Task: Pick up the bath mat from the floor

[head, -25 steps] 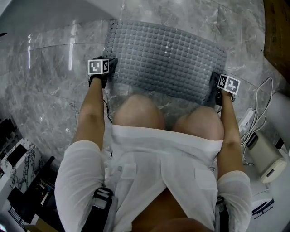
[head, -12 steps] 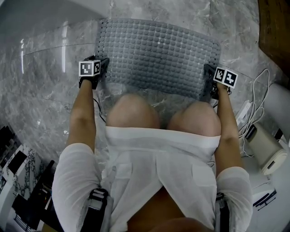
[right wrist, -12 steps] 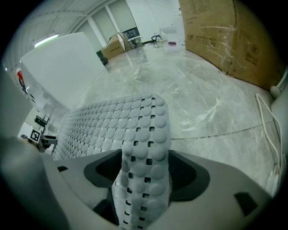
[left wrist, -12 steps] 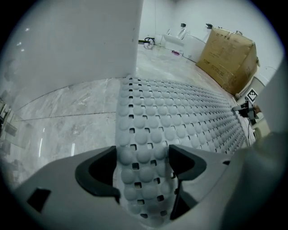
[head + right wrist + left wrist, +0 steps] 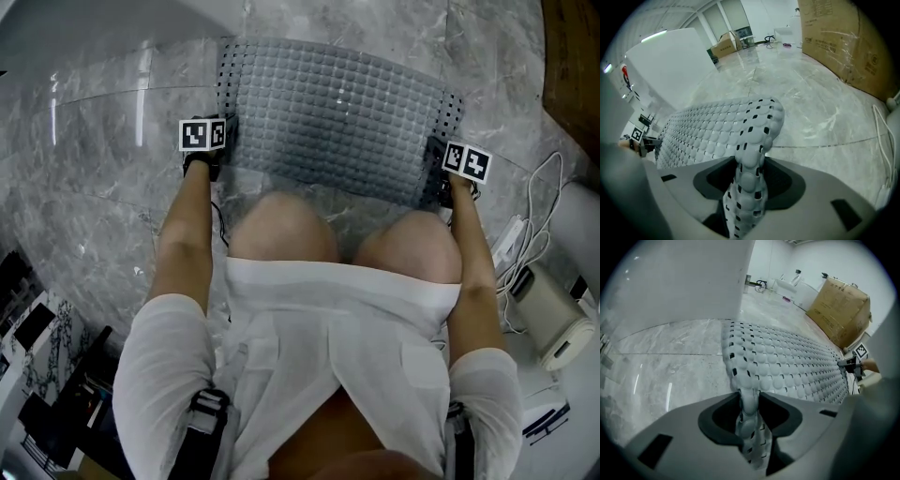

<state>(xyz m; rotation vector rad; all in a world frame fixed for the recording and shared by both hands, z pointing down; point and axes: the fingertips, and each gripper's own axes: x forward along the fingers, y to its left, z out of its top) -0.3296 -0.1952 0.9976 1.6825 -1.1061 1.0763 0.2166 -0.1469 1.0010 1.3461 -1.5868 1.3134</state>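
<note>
My left gripper [image 5: 749, 401] has just been closing its jaws and now pinches one short edge of the bath mat [image 5: 792, 369], the knobbly grey rubber bunched up between the pads. My right gripper [image 5: 751, 176] has just been closing too and clamps the opposite edge the same way. The rest of the mat lies spread on the grey marble floor [image 5: 94, 197] between my two grippers, just beyond my bent knees [image 5: 281, 230]. A white cable [image 5: 542, 202] trails on the floor to my right.
</note>
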